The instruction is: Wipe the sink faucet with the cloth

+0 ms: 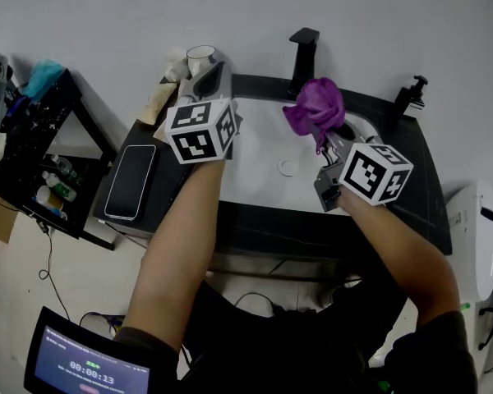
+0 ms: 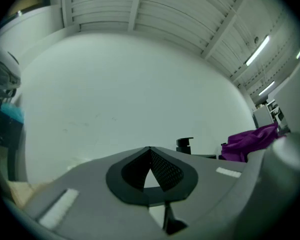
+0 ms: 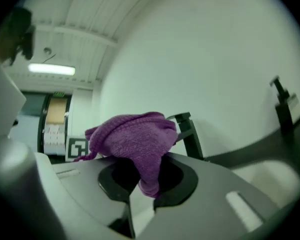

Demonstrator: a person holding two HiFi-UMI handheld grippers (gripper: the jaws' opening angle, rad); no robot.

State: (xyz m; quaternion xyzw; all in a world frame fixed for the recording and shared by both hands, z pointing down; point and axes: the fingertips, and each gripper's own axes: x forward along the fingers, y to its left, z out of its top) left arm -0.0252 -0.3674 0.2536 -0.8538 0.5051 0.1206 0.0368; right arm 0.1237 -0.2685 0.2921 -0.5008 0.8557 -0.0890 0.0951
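White wall runs behind a dark countertop (image 1: 255,228) with a white sink basin (image 1: 259,150) set into it. At the middle of the counter's rear edge the black faucet (image 1: 302,56) stands upright, its long axis vertical, with its square spout head reaching forward over the basin.

The purple cloth (image 1: 316,109) is bunched just in front of the faucet, over the rear right part of the basin. I cannot tell whether it touches the spout. The right gripper (image 1: 327,138) has it pinched between its jaws, with the bulk puffed out above them and 1 short tail hanging down. That forearm comes in over the counter's front edge and angles up toward the faucet.

The left gripper (image 1: 211,79) is held over the counter's rear left, pointing at the wall, its 2 jaws pressed together with nothing between them. Its forearm is stretched nearly straight forward.

A smartphone (image 1: 131,180) lies face up near the counter's left edge, and a black soap dispenser (image 1: 411,95) stands at the rear right corner. Down on the floor at the left, a screen (image 1: 90,368) reads 00:00:13.
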